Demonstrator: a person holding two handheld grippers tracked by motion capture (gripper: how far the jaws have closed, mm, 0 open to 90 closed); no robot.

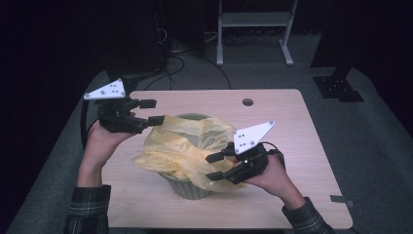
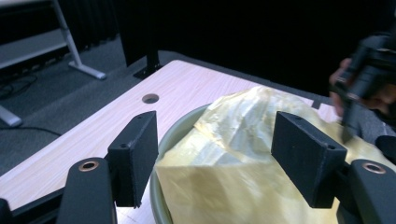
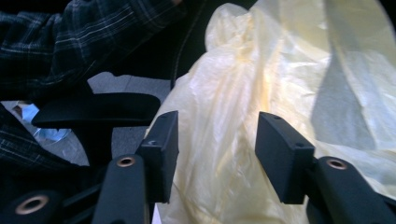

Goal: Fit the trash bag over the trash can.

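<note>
A grey-green bin stands at the middle of the wooden table, lined with a thin yellow bag that drapes over its rim toward six o'clock. The left gripper hovers at the bin's ten o'clock edge, jaws apart with bag film between them but not pinched. The right gripper sits at the bin's four o'clock side, jaws also apart around loose film, pressing nothing. No brand, label or writing can be read on the bag or bin.
</note>
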